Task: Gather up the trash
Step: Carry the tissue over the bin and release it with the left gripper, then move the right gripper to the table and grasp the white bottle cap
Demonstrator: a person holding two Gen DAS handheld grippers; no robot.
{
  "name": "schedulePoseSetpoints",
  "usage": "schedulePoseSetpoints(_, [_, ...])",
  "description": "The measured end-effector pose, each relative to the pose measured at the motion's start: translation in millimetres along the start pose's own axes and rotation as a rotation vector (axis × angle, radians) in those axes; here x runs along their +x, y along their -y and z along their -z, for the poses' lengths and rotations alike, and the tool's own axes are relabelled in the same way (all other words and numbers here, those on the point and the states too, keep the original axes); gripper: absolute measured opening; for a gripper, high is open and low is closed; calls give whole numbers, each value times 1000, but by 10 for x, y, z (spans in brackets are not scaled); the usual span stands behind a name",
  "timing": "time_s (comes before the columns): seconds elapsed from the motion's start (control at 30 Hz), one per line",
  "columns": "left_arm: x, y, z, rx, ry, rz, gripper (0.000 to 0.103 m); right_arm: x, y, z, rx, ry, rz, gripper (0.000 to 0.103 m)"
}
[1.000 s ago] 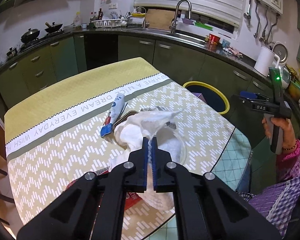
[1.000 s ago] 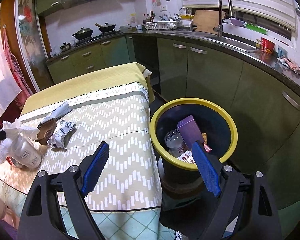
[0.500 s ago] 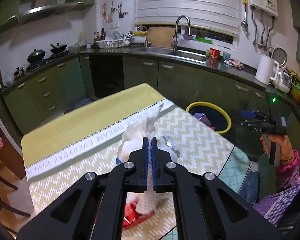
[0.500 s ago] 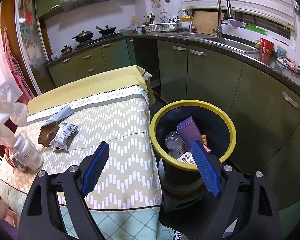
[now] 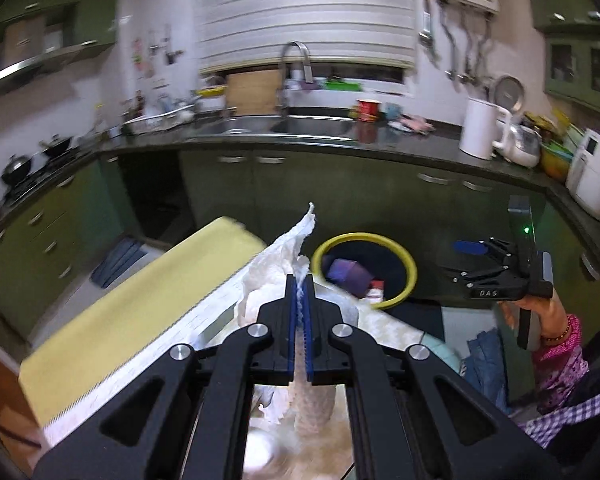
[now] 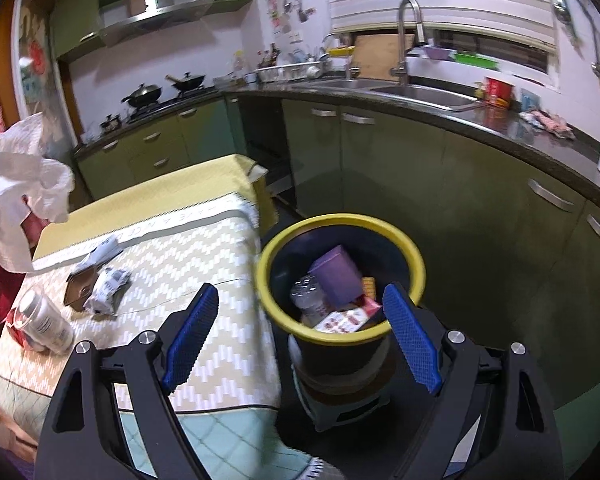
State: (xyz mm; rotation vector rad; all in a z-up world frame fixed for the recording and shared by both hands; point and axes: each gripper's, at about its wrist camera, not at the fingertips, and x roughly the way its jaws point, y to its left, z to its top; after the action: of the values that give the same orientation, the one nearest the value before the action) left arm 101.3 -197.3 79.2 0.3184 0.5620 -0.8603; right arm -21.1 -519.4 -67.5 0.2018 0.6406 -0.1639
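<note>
Left gripper (image 5: 299, 300) clamped on a crumpled white tissue (image 5: 278, 276), held up this side of the yellow-rimmed bin (image 5: 400, 254), right gripper (image 5: 474, 258) beside the bin

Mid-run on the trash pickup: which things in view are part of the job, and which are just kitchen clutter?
Job:
left gripper, shut on white tissue wad
yellow-rimmed bin
crumpled wrappers
plastic bottle
right gripper, open, empty

Lying about:
white kettle
woks
dish rack

Both fisheye views were dim and greenish, bent and vignetted black at the corners; motion blur smeared the left view's lower edge.
</note>
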Motion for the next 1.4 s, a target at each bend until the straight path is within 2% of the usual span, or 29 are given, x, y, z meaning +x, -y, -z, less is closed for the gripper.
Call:
schedulePoseSetpoints(0.3, [1160, 636, -603, 105, -109, 162, 3, -92, 538, 80, 93, 9, 53, 83])
schedulePoseSetpoints(0.5, [1989, 979, -766, 163, -197, 208, 3, -18, 768, 150, 139, -7, 53, 83])
schedulePoseSetpoints(0.73, [2703, 1151, -709, 180, -268, 200, 4, 51, 875, 206, 168, -21, 58, 84])
schedulePoseSetpoints(0.8, [2887, 1154, -690, 173, -293, 184, 11, 42, 878, 211, 170, -20, 59, 85])
schedulePoseSetpoints(0.87, [2986, 1138, -674, 150, -310, 175, 57, 30, 873, 197, 171, -17, 60, 86])
schedulePoseSetpoints(0.9, [2970, 1118, -684, 135, -299, 170, 62, 21, 870, 189, 170, -14, 59, 87])
schedulePoseSetpoints(0.97, [2856, 1070, -727, 115, -269, 176, 63, -9, 852, 183, 165, -8, 59, 87])
schedulePoseSetpoints(1.13, [2135, 914, -850, 68, -156, 178, 65, -53, 764, 150, 145, 3, 48, 87])
schedulePoseSetpoints(1.17, [1954, 883, -857, 63, -124, 164, 68, -51, 729, 143, 138, 4, 41, 87])
schedulePoseSetpoints(1.23, [1486, 770, -826, 34, -33, 130, 81, -41, 637, 134, 118, 2, 21, 87])
schedulePoseSetpoints(1.4, [536, 470, -457, -28, 105, 1, 84, -18, 364, 114, 58, -7, -24, 87])
